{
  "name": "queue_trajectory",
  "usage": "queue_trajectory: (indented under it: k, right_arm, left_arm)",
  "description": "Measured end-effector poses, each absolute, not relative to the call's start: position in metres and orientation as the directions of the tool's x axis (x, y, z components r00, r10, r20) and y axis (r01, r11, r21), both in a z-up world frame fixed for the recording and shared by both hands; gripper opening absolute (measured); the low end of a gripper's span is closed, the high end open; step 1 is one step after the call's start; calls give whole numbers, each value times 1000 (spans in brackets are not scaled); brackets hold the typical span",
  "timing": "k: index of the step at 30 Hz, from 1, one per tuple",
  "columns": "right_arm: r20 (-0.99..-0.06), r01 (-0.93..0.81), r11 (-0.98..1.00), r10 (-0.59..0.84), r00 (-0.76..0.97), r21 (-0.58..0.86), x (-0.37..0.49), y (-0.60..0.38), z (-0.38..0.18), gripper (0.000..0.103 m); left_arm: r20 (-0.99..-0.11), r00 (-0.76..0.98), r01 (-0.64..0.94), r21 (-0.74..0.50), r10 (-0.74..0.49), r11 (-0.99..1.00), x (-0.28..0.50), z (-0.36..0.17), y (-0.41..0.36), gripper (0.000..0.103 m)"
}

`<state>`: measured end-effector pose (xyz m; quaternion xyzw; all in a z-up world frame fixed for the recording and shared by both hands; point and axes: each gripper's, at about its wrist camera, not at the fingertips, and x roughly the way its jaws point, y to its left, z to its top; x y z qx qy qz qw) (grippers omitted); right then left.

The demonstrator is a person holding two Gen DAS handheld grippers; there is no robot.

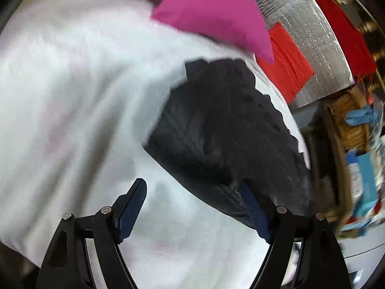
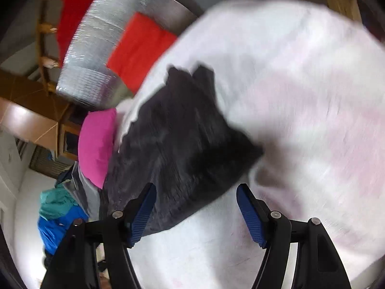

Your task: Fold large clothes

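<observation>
1. The left gripper [image 1: 192, 204] has its jaws spread wide, nothing pinched; its blue pads [image 1: 132, 207] hang over the white sheet [image 1: 72, 96].
2. The right-hand pad of that gripper sits at the near edge of the folded dark grey garment [image 1: 223, 132], which lies ahead and to the right of the tongs on the sheet. Whether pad and cloth touch cannot be told through the blur.
3. The right gripper [image 2: 196, 209] is spread too, gripping nothing. Its left pad [image 2: 143, 214] overlaps the near corner of the dark grey garment [image 2: 178, 139], which stretches ahead and leftward.
4. Farther ahead of the left gripper lies a magenta pillow [image 1: 211, 14]; in the right wrist view it shows left of the garment [image 2: 96, 144].
5. Beyond, a red cloth [image 1: 286, 72] rests on a silver quilted cover [image 1: 312, 36].
6. Low at the left of the right gripper lies a heap of blue and teal clothes [image 2: 60, 214].
</observation>
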<state>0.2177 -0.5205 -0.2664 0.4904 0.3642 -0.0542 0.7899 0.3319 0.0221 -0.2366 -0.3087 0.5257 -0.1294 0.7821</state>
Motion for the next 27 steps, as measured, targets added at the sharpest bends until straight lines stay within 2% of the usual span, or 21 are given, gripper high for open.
queue_trajectory:
  k: [7,8,9,10,13,15,17,19,21,27]
  right_arm:
    - [-620,505,408,223,752,760,251,-529,-294,71]
    - [-618,505,413,208,758,758,252,-530,-293,68]
    - [-622,501,444,179,763,743,252,-528,-287,54]
    - [-619,492,472,156,770,731,252,-526,-281,44]
    - [-584,447,585,57,810,677,251,-514,-253,36]
    - [-565,427,655,-1,825,623,251,-505,-238,35]
    - [-605,462,641,5,796,613,256,-509,-246,35]
    - [-653,514,557,68,755,652,257,-522,-270,36]
    - [-639,508,499,128,758,702,253,-531,-279,39]
    - [-605,476,440,217,767,761,227,-550,-267,49]
  left_arm:
    - [-674,431,-211,-721,-600,659,351,-260,20,80]
    - [-663,449,-229,-734,-600,639,353,-264,23,79]
    - [-660,461,-241,-736,-593,632,355,-265,21,74]
    - [-663,475,-247,-732,-579,636,355,-265,22,61]
    - [-661,499,-202,-718,-561,667,352,-256,18,49]
    - [-664,519,-161,-694,-538,702,347,-247,13,49]
    - [-691,501,-159,-666,-522,729,348,-250,10,49]
    - [-719,462,-185,-651,-520,736,347,-261,10,53]
    - [-719,455,-179,-652,-526,737,346,-261,12,54]
    - [-732,437,-203,-647,-523,735,342,-247,34,68]
